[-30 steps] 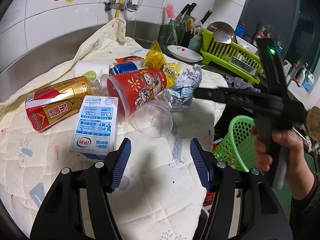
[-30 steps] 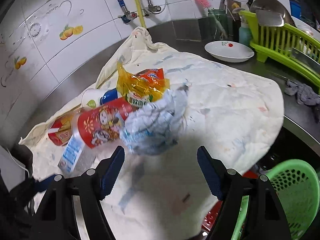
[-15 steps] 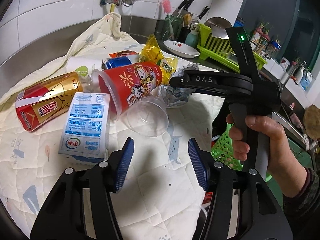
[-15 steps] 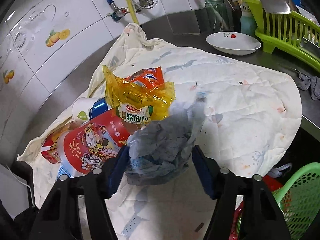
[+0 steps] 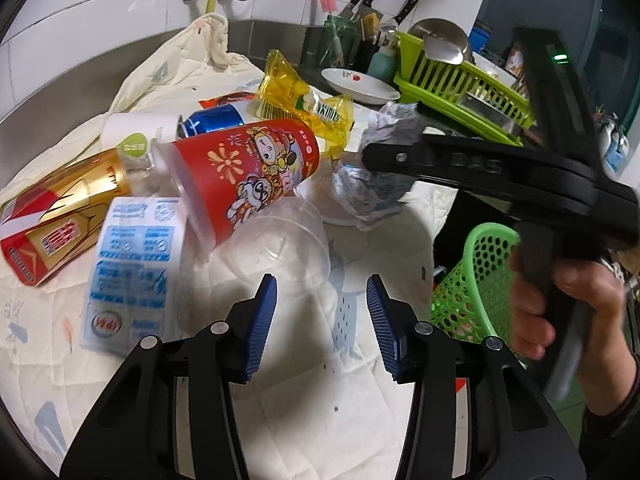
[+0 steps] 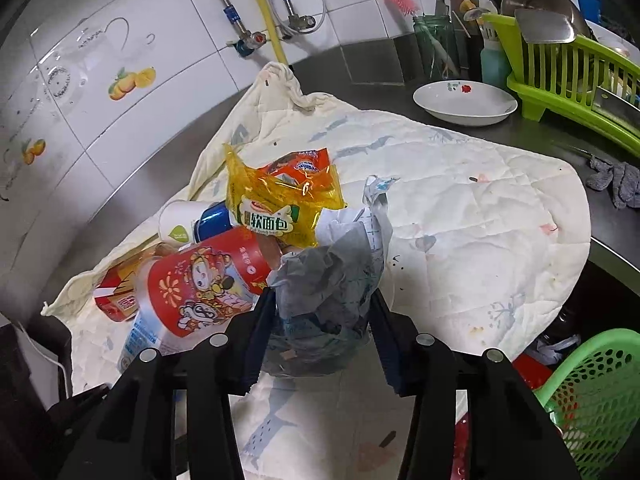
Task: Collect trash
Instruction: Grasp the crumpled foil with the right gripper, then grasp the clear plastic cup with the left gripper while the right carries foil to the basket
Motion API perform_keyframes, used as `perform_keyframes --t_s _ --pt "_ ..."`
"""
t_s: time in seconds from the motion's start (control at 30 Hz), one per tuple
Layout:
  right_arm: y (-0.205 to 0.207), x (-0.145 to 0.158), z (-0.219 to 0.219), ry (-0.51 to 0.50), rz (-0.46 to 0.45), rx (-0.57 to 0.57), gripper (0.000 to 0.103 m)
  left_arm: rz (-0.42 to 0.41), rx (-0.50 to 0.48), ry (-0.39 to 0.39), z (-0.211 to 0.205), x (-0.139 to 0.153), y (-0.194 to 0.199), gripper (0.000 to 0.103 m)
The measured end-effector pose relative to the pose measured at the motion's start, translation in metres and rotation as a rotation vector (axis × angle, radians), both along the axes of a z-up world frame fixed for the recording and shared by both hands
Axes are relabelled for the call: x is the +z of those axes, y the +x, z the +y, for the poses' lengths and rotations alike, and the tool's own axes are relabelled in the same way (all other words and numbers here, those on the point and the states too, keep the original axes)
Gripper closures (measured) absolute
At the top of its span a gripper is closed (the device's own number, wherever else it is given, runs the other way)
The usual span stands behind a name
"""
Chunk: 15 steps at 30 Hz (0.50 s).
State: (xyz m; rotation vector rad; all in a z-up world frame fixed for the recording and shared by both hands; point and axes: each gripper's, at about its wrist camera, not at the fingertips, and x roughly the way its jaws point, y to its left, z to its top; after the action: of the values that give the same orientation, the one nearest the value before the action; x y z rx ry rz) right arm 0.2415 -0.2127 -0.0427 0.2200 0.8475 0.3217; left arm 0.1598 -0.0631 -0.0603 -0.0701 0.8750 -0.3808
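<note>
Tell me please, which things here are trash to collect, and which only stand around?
Trash job: crumpled paper, yellow wrapper, red cup, clear cup, milk carton, green basket.

Standing around: white dish, dish rack, grey rag.

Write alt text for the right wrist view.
The right tongs are closing around a crumpled wad of paper on a pale quilted cloth. Left of it lie a red printed cup and a yellow bread wrapper; a green mesh basket stands at lower right.

Quilted cloth (image 6: 460, 208), glossy yellow wrapper (image 6: 276, 196), crumpled paper (image 6: 332, 280)
</note>
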Motion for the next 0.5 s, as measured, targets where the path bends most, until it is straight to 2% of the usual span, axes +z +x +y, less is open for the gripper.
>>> perform_keyframes --t_s 0.5 --pt "-0.029 0.008 -0.038 0.008 -0.023 -0.027 0.059 0.013 0.005 0.016 -0.018 -0.017 0.030 0.064"
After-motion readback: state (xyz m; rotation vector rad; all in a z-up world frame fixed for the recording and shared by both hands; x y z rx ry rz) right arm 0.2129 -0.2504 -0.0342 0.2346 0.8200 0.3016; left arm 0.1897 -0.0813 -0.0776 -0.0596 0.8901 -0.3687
